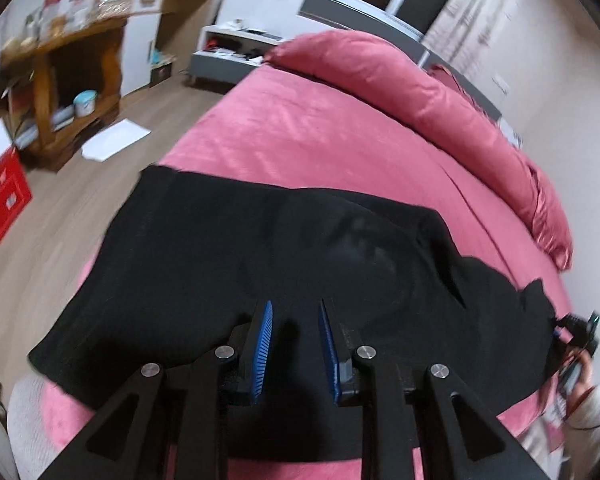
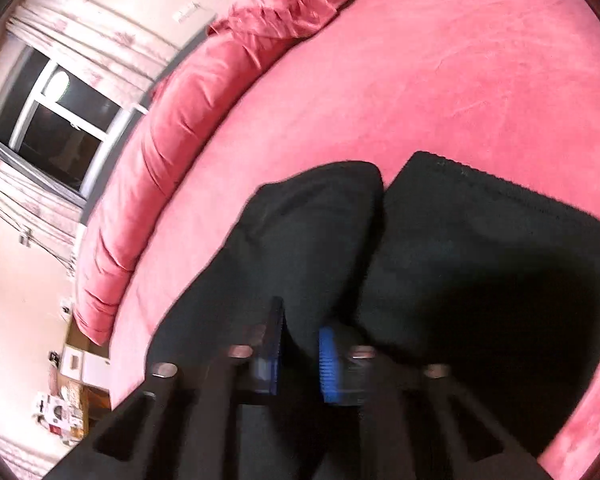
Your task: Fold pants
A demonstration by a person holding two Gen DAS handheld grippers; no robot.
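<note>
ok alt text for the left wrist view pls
Black pants lie spread across a pink bed, with the open left gripper just above them, holding nothing. Behind are a long pink pillow, wood floor and a cluttered shelf.

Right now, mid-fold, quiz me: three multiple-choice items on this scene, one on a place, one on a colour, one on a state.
1. Where do the pants lie?
A. on the floor
B. on the bed
C. on a chair

2. What colour are the pads of the left gripper?
A. blue
B. yellow
C. white

3. How do the left gripper's jaws stand?
A. shut on the pants
B. shut on a pillow
C. open, with a gap between the pads

Key:
1 B, the black cloth is spread on the pink cover.
2 A, both ribbed pads show blue in the left wrist view.
3 C, dark cloth shows in the gap between the pads, and nothing is pinched there.

The right gripper also shows a gap over the pants, though that view is blurred.
</note>
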